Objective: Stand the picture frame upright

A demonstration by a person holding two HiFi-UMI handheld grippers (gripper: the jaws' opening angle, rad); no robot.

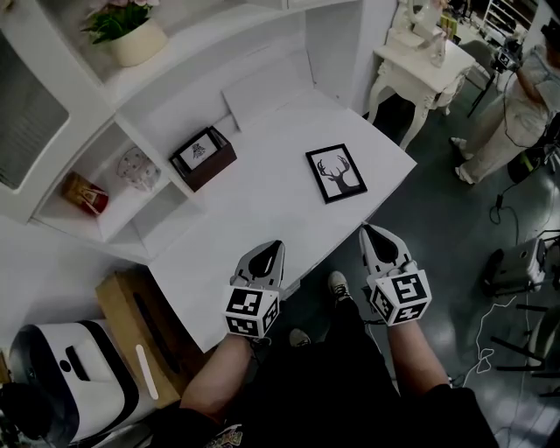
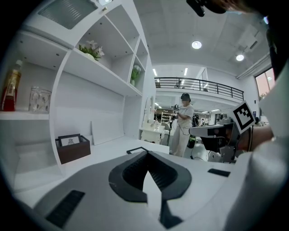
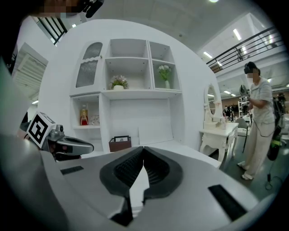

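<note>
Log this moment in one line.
frame: flat on desk, untouched | left claw: shut, empty | right claw: shut, empty | both short of frame

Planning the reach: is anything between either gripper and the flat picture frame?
Nothing visible: only bare desk between the picture frame and the left gripper and right gripper; the brown box sits aside.

A brown box is sitting on the white desk. A potted plant is standing on the upper shelf. A red bottle and a glass jar are sharing a lower one. A person is standing near a white dressing table.
</note>
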